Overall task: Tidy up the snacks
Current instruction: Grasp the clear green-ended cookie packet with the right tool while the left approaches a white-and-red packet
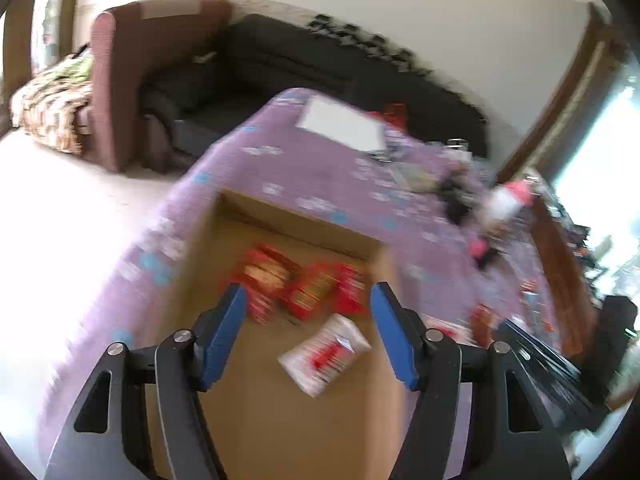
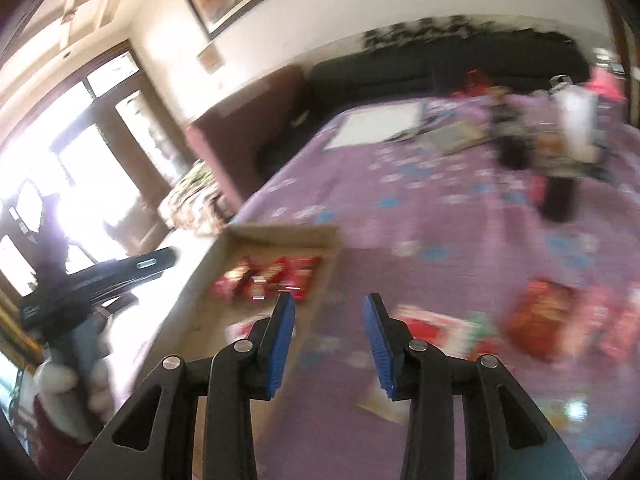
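Note:
An open cardboard box (image 1: 280, 412) sits on the purple flowered cloth. Inside it lie several red snack packs (image 1: 304, 284) and a clear white-and-red packet (image 1: 326, 354). My left gripper (image 1: 306, 296) is open and empty, hovering above the box over the packets. The box also shows in the right wrist view (image 2: 276, 234) with the red packs (image 2: 272, 276) in it. My right gripper (image 2: 330, 302) is open and empty, above the cloth beside the box's right wall. Loose red and orange snack packs (image 2: 540, 320) lie on the cloth to its right. Both views are blurred.
A white sheet (image 1: 344, 124) and dark clutter (image 1: 456, 196) lie at the far end of the table (image 1: 248, 160). A dark sofa (image 1: 304, 64) and a maroon armchair (image 1: 120, 80) stand behind. The left hand and gripper body (image 2: 92, 280) show at the left of the right wrist view.

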`<action>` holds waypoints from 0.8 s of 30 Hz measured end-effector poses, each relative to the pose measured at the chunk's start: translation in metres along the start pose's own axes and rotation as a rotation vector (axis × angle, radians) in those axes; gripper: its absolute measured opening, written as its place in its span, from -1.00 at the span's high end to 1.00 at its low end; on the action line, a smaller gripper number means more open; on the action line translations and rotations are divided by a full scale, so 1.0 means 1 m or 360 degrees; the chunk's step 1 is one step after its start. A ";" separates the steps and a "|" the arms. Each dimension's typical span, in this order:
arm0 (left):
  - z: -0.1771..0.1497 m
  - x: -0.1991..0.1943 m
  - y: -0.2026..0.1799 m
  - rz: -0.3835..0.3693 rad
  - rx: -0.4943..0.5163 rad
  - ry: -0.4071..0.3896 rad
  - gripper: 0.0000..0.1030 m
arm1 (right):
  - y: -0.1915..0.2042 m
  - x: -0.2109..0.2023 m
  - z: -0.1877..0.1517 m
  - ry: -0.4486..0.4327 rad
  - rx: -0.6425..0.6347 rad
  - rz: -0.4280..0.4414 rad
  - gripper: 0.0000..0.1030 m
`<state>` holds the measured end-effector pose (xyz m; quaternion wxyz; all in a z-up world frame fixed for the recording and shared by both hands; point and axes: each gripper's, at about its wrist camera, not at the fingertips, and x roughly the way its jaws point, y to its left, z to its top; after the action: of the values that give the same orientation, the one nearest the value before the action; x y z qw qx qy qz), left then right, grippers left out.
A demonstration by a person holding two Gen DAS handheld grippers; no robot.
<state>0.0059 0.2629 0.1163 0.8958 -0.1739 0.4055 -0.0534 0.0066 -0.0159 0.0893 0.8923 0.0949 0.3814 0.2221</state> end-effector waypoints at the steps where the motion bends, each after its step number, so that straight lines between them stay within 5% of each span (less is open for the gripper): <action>1: -0.008 -0.007 -0.011 -0.0057 0.0025 0.0005 -0.25 | -0.016 -0.012 -0.003 -0.0022 0.0018 -0.0048 0.25; 7: -0.043 -0.011 -0.060 -0.0203 0.0134 0.0078 -0.29 | -0.095 -0.054 -0.034 -0.0046 0.0140 -0.0296 0.16; 12: -0.064 0.011 -0.094 -0.0213 0.0204 0.0186 -0.29 | -0.133 -0.056 -0.058 0.0001 0.0222 -0.0329 0.16; 24: -0.082 0.065 -0.139 -0.0097 0.0270 0.0334 -0.29 | -0.141 -0.029 -0.077 0.0085 0.0086 -0.0320 0.06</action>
<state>-0.0060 0.0954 0.0696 0.8580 -0.1033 0.4854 -0.1324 -0.0215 -0.1537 0.0069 0.8967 0.0743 0.4185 0.1236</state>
